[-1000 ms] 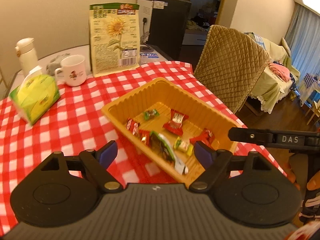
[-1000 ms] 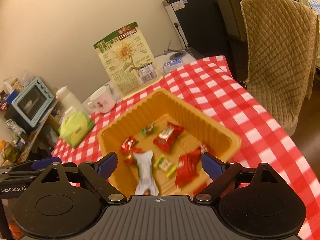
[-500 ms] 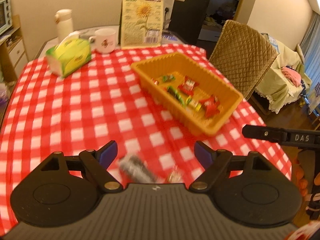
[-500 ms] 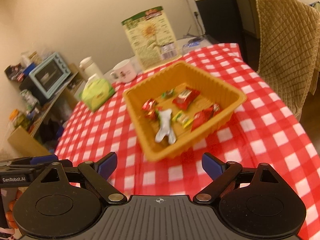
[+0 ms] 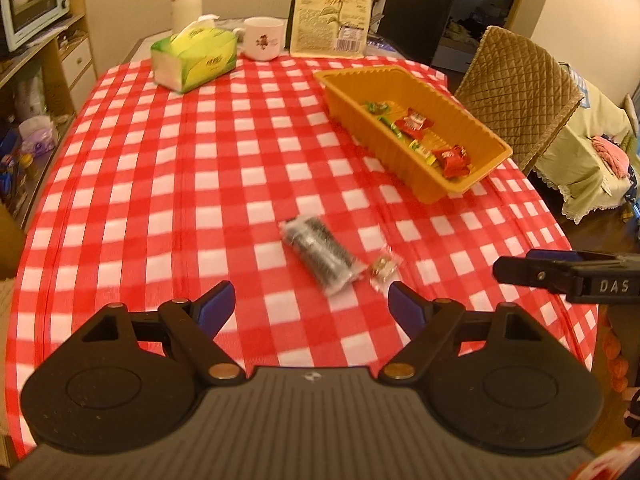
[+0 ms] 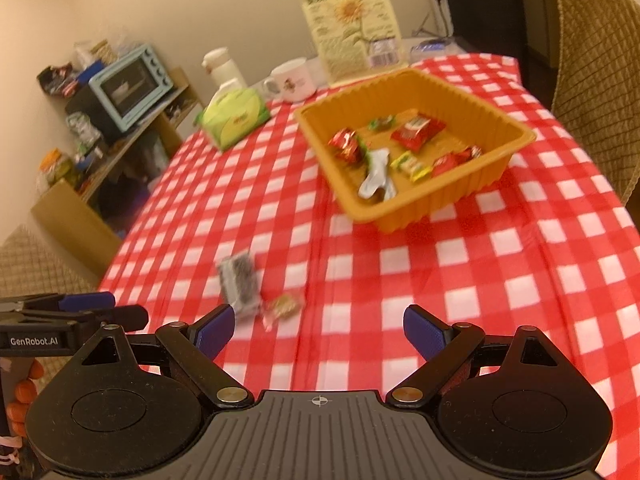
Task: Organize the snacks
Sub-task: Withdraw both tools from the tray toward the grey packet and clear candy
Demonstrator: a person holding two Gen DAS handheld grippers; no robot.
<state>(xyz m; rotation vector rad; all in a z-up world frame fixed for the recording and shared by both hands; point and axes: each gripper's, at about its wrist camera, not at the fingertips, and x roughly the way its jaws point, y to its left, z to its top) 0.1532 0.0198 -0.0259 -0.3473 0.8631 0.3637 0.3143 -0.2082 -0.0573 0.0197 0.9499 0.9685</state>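
An orange tray (image 5: 424, 188) (image 6: 460, 200) on the red checked tablecloth holds several wrapped snacks, among them a red packet (image 5: 452, 158) (image 6: 418, 132) and a silver wrapper (image 6: 376, 178). A dark clear-wrapped snack pack (image 5: 320, 254) (image 6: 240, 284) and a small clear-wrapped candy (image 5: 384, 268) (image 6: 284, 306) lie loose on the cloth, nearer than the tray. My left gripper (image 5: 310, 306) is open and empty, just short of both. My right gripper (image 6: 318, 330) is open and empty, the two loose snacks ahead to its left. It shows at the right in the left wrist view (image 5: 560, 274).
A green tissue box (image 5: 194, 58) (image 6: 234, 116), a white mug (image 5: 262, 44) (image 6: 290, 82), a white flask (image 5: 186, 6) and a sunflower seed bag (image 5: 334, 8) (image 6: 352, 24) stand at the table's far end. A quilted chair (image 5: 516, 92) is at the right. A shelf with a toaster oven (image 6: 128, 84) is at the left.
Both grippers have pulled back from over the tray toward the table's near edge. The tray now lies farther off, and the two loose snacks have come into view.
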